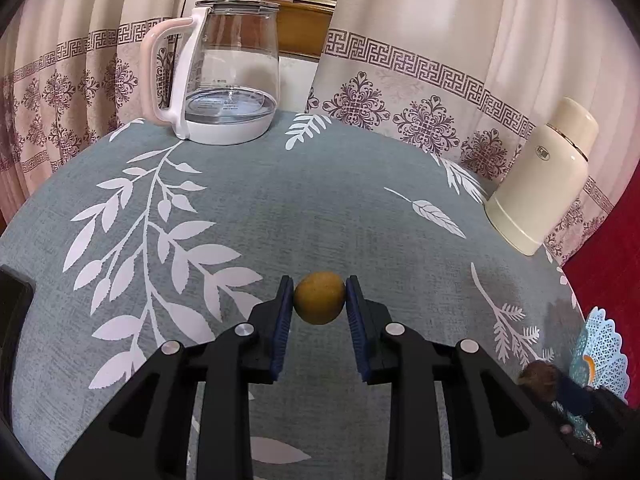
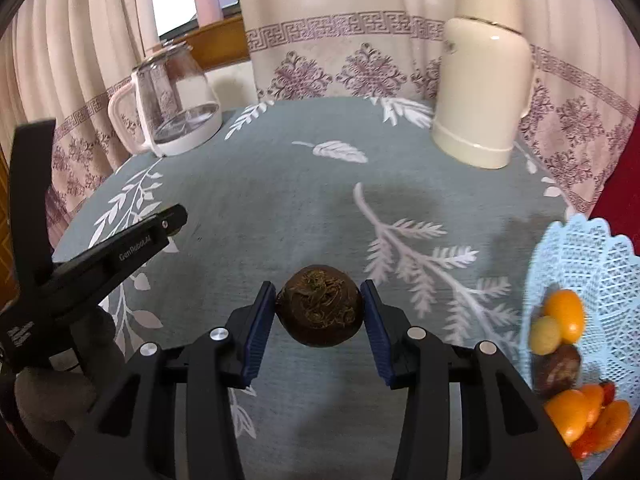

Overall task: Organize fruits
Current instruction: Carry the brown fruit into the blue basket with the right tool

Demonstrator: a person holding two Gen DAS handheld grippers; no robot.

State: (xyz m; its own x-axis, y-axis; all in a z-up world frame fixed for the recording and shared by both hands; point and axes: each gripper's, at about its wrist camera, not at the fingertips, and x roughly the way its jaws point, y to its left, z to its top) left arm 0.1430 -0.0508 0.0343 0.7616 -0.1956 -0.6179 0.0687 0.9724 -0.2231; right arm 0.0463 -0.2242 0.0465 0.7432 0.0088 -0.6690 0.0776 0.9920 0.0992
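Left gripper [image 1: 319,299] pinches a small fruit [image 1: 319,298], right gripper [image 2: 320,312] pinches a brown bulb [image 2: 320,311] — both lifted clear, basket [image 2: 592,264] waits right.

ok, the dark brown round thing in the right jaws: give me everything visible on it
The dark brown fruit is roundish with a dull, near-black skin and a patch of dry, tan, fibrous tuft on the face towards the camera. It looks whole and undamaged. It sits between the blue pads of the right gripper, one pad pressing each side, with the grey leaf-print tablecloth behind it; contact with the cloth cannot be told. Nothing else touches it. The pale blue lattice basket of fruit lies off to its right.
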